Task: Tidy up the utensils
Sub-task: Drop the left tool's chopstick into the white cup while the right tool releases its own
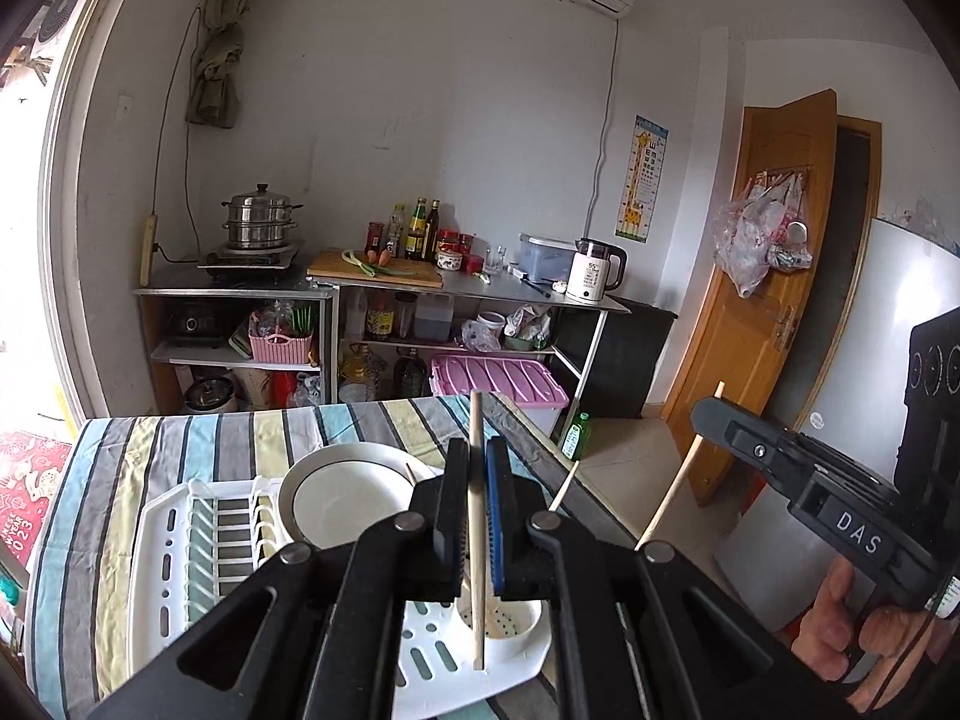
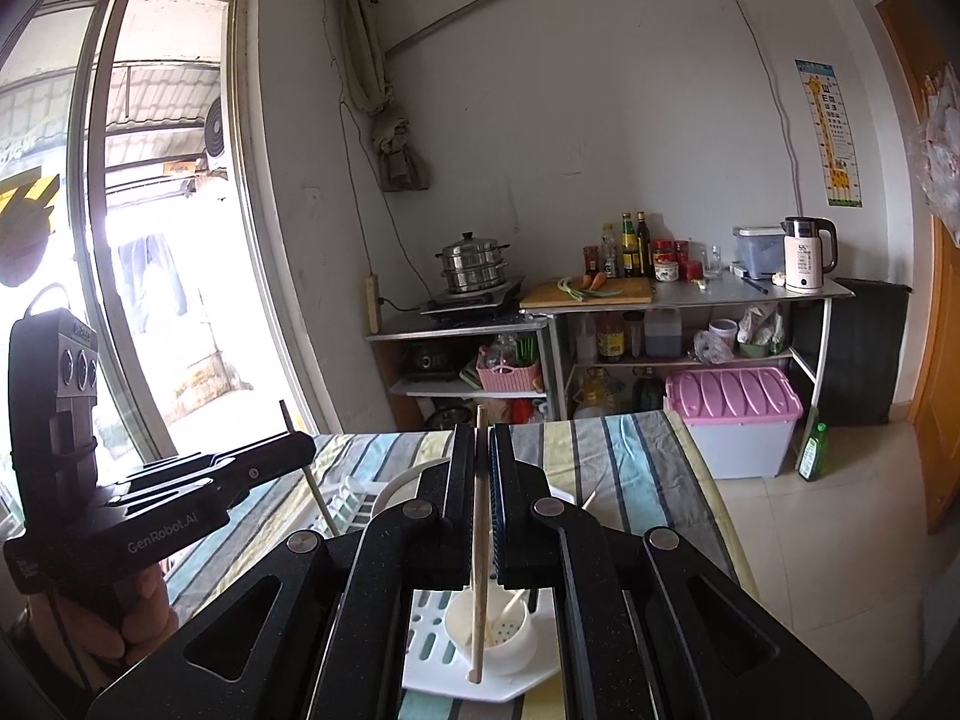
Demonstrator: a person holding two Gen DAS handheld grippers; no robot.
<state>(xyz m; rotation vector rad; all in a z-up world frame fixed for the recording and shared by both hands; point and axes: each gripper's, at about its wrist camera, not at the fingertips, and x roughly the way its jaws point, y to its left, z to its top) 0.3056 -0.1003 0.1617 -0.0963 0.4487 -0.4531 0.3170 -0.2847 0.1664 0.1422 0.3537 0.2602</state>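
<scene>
Each gripper has its fingers clamped on one wooden chopstick. In the left wrist view the left gripper holds its chopstick nearly upright, the lower tip hanging above the white cup at the near corner of the white rack. In that view the right gripper shows off to the right, beyond the edge of the surface, with its own stick slanting through the fingers and a hand below it.

The right wrist view shows the right gripper pinching the second chopstick, also close to upright, its lower end over the same cup — a stick already leans inside the cup. The left gripper appears at the left of that view, gripping its stick.

The rack sits on a striped cloth that covers the surface, with a white plate standing in it. Another stick leans just past the plate — where its lower end rests cannot be told.
</scene>
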